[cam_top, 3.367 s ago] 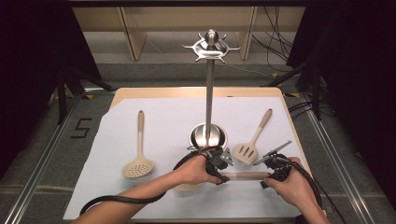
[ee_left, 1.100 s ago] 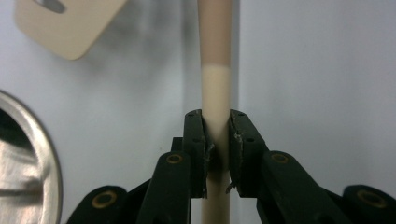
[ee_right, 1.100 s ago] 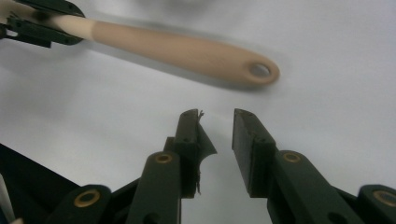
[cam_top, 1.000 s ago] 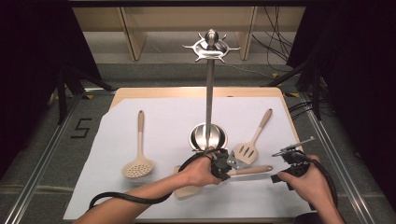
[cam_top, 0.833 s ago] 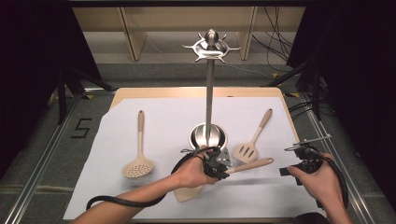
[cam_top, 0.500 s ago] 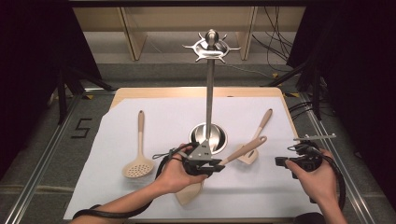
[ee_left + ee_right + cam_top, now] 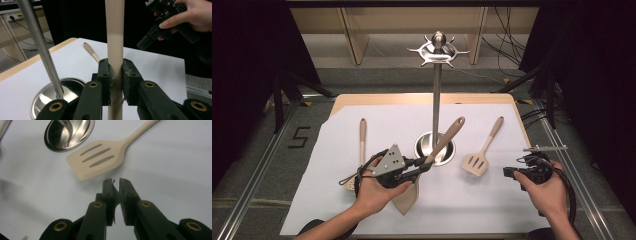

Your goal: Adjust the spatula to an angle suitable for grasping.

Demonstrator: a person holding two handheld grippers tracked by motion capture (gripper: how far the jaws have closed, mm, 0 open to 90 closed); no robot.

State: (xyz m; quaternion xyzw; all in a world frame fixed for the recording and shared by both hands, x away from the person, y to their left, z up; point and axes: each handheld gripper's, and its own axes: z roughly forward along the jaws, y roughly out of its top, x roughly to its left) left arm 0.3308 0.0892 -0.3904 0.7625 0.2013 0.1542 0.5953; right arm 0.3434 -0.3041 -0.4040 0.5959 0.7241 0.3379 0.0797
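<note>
White-papered table [image 7: 362,210]; left gripper [image 7: 115,75] clenched on spatula handle [image 7: 444,140] beside rack pole [image 7: 436,100], likely hanging next; right gripper [image 7: 115,195] shut, empty.

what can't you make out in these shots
- Held utensil's head, high view: partly behind the left gripper and hand; its type is unclear.
- Left utensil's head, high view: hidden by the same hand.
- Stand's top, left gripper view: pole cut off by the upper edge.

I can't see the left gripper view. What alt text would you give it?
The left hand-held gripper is clamped on an upright beige utensil handle. A steel pole rises from a shiny round base on the white table cover, and a hand holds the other hand-held gripper at upper right.
</note>
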